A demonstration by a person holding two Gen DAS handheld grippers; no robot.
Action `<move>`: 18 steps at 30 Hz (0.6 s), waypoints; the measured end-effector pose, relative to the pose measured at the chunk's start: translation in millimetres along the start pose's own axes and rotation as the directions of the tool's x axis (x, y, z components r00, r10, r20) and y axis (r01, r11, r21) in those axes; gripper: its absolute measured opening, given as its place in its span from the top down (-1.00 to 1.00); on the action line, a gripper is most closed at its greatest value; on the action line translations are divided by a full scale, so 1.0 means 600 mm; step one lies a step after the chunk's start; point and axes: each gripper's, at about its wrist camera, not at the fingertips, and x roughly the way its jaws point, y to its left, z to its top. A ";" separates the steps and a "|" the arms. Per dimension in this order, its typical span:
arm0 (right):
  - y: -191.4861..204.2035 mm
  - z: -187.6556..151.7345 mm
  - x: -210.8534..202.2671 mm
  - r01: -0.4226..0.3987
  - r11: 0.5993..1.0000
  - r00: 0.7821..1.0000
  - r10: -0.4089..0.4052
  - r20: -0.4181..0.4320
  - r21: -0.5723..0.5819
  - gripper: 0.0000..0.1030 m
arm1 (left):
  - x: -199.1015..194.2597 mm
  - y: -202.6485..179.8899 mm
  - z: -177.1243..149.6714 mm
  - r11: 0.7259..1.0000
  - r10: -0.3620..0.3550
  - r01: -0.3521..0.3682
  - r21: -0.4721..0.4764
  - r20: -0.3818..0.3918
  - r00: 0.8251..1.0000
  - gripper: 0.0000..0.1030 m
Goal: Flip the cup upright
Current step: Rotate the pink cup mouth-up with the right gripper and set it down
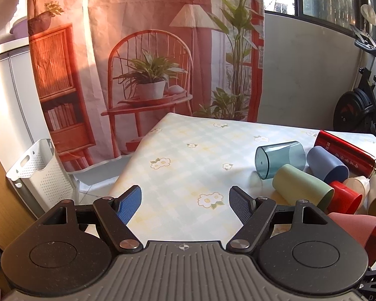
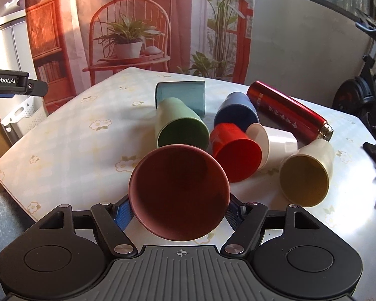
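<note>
Several cups lie on their sides on the floral tablecloth [image 2: 70, 148]. A dusty-pink cup [image 2: 179, 192] lies between my right gripper's [image 2: 179, 209] fingers with its mouth towards the camera; the blue pads stand at both its sides, seemingly touching it. It also shows at the lower right in the left wrist view [image 1: 358, 228]. Behind it lie a green cup [image 2: 180, 128], a red cup [image 2: 234, 150], a blue cup [image 2: 237, 111], a white cup [image 2: 275, 140], a cream cup [image 2: 307, 173] and a clear teal cup [image 2: 180, 96]. My left gripper [image 1: 185, 200] is open and empty over the table's left part.
A red thermos bottle [image 2: 289, 110] lies on its side behind the cups. A white perforated basket [image 1: 41, 173] stands on the floor left of the table. An exercise bike [image 1: 358, 105] stands at the right. A printed curtain hangs behind. The left gripper's body [image 2: 15, 82] shows at the left edge.
</note>
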 end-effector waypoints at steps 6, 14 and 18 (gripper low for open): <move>0.000 0.025 -0.002 0.007 1.000 1.000 -0.007 -0.010 -0.027 -0.31 | 0.003 0.002 0.000 1.000 -0.006 0.006 -0.011 -0.005 1.000 -0.54; 0.001 0.050 0.007 0.008 0.998 1.000 -0.009 -0.011 -0.055 -0.30 | 0.004 0.003 0.002 1.000 -0.003 0.003 -0.023 0.003 1.000 -0.54; 0.001 0.058 0.014 0.009 0.998 1.000 -0.010 -0.015 -0.068 -0.30 | 0.003 0.004 0.003 1.000 -0.004 0.004 -0.027 0.007 1.000 -0.54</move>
